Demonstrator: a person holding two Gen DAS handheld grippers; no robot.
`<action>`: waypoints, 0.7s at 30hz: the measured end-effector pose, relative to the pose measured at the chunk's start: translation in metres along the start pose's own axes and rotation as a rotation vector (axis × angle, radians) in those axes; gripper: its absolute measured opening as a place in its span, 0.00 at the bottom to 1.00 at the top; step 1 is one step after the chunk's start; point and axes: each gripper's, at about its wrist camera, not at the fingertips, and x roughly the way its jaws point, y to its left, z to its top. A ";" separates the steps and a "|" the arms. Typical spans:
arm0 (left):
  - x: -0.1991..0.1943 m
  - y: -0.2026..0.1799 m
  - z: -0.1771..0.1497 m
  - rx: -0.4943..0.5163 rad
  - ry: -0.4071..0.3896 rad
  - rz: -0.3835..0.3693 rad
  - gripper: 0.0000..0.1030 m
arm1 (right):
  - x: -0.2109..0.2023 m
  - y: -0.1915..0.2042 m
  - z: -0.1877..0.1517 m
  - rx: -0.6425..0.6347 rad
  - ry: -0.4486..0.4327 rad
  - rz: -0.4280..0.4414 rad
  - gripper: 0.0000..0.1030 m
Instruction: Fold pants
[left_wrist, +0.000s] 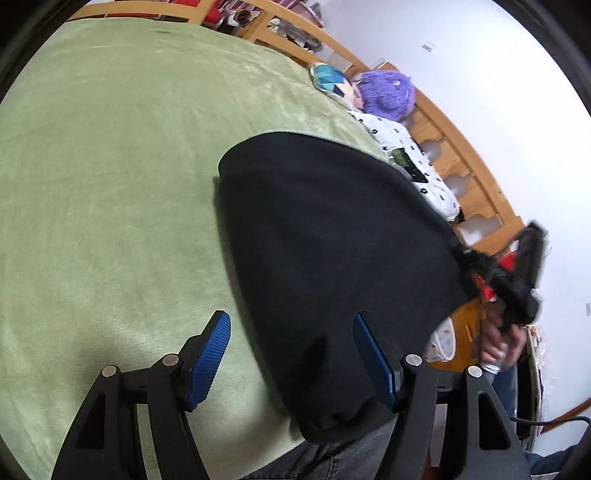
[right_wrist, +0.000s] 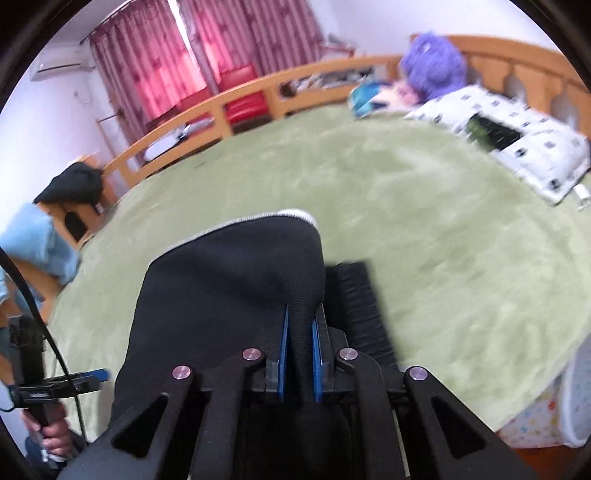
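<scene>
Right tongs (right_wrist: 300, 325): pinching a fold of black pants (right_wrist: 229, 280). Left tongs (left_wrist: 291, 332): spread, one finger over the pants' edge (contact unclear). Pants: lying on green bed blanket (left_wrist: 110, 184). Beyond: patterned pillow (left_wrist: 406, 155), purple plush (left_wrist: 388, 92).

Black pants (left_wrist: 332, 236) with pale grey edging; green blanket (left_wrist: 110, 184); blue finger pads (left_wrist: 210, 362); purple plush toy (left_wrist: 388, 92); white pillow (right_wrist: 517, 147) with dark square print; pink-red curtains (right_wrist: 166, 55).
</scene>
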 end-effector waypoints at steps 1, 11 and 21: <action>0.000 -0.001 -0.001 0.002 -0.003 -0.008 0.67 | 0.010 -0.006 -0.003 0.004 0.038 -0.009 0.12; 0.029 -0.016 -0.007 0.009 0.079 0.049 0.71 | 0.003 -0.009 -0.036 0.002 0.024 -0.039 0.42; 0.055 -0.030 -0.034 0.045 0.209 0.045 0.73 | 0.006 -0.020 -0.044 -0.064 0.078 -0.124 0.47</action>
